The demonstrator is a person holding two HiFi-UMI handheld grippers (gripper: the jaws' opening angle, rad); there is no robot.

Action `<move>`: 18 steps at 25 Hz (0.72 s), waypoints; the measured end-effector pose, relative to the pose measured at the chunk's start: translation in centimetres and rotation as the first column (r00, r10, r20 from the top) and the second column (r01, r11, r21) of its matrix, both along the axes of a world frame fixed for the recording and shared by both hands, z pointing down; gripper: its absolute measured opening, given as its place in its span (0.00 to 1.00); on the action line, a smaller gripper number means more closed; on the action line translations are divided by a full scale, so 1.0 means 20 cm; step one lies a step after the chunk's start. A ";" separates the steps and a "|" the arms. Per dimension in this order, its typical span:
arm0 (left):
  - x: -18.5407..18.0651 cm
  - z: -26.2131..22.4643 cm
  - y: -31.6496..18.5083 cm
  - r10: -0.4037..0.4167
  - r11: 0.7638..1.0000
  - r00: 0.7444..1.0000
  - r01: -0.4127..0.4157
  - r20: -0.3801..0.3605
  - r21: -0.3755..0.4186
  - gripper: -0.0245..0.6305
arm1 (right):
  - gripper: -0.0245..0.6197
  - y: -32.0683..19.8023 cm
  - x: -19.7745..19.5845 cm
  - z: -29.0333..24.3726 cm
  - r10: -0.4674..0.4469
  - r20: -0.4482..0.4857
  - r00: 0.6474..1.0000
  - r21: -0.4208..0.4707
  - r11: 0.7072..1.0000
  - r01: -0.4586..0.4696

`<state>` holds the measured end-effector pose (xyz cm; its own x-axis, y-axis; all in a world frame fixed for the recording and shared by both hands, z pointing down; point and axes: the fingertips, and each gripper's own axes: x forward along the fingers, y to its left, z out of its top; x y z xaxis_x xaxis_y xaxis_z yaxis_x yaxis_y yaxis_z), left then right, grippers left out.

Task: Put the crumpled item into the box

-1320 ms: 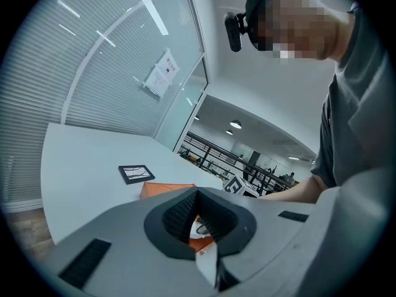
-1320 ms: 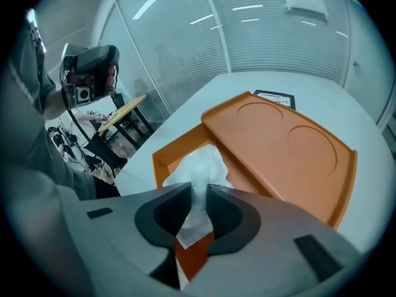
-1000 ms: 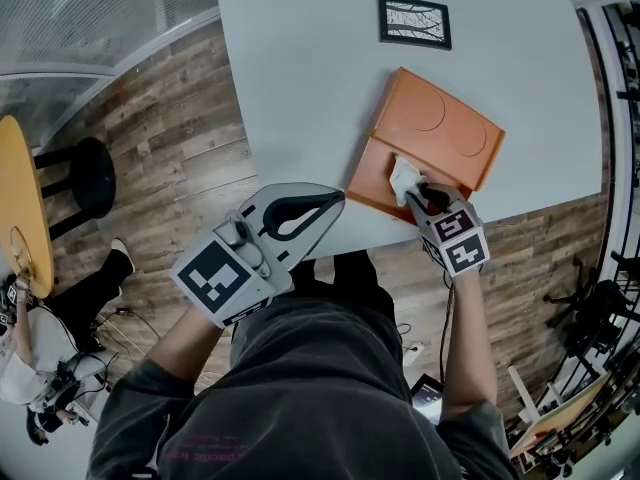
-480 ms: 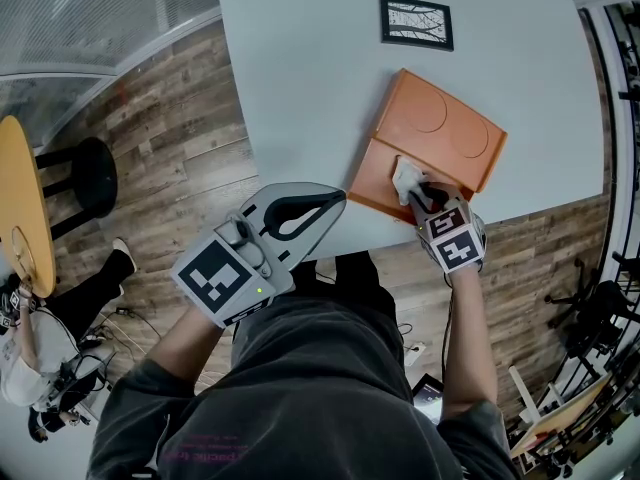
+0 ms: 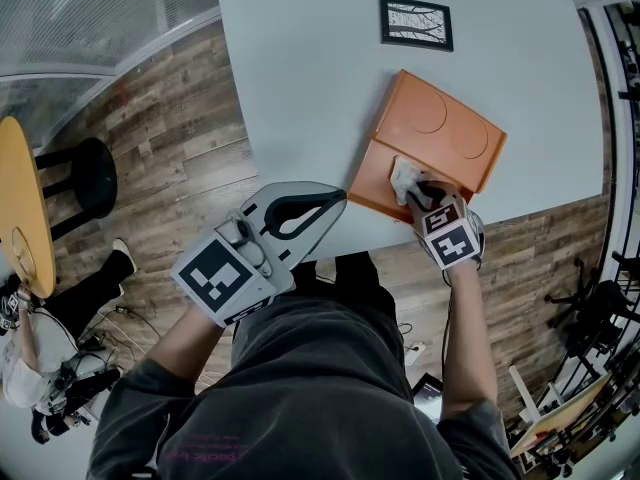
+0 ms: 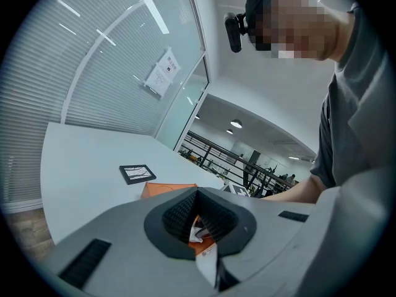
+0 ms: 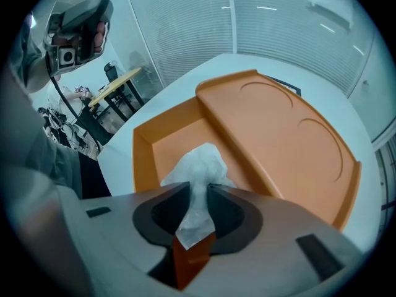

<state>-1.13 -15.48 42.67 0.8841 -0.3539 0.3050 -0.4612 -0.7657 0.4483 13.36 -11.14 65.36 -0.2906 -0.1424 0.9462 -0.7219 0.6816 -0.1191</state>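
Note:
An orange box (image 5: 372, 190) lies open at the near edge of the pale table (image 5: 300, 88), its lid (image 5: 445, 128) folded back flat. A white crumpled tissue (image 5: 404, 177) sits in the box's open compartment. My right gripper (image 5: 415, 194) points steeply down over it. In the right gripper view the tissue (image 7: 199, 164) fills the narrow gap between the jaws, whose pads touch it on both sides. These jaws have just been opening a little. My left gripper (image 5: 335, 200) hovers off the table's near edge, shut and empty.
A small black-framed picture (image 5: 416, 22) lies on the table beyond the box. A round yellow table (image 5: 20, 208) and a black stool (image 5: 90, 173) stand on the wood floor at left, with a seated person at the lower left.
The right gripper has shifted slightly and tipped a bit, and the tissue sits a little lower in the box. The left gripper has not moved.

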 end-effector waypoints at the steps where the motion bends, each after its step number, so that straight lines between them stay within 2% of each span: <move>1: 0.00 0.00 0.00 0.000 1.000 1.000 0.000 -0.002 0.001 0.06 | 0.20 0.00 0.00 0.00 0.000 -0.001 1.000 -0.001 1.000 0.000; 18: 0.03 -0.05 0.01 0.010 1.000 1.000 -0.010 -0.005 0.014 0.06 | 0.22 -0.01 0.00 -0.04 0.015 0.003 1.000 0.002 1.000 -0.015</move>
<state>-0.60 -15.28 41.74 0.8893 -0.3489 0.2958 -0.4510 -0.7766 0.4398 13.32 -11.28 64.57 -0.2908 -0.1484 0.9452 -0.7319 0.6708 -0.1199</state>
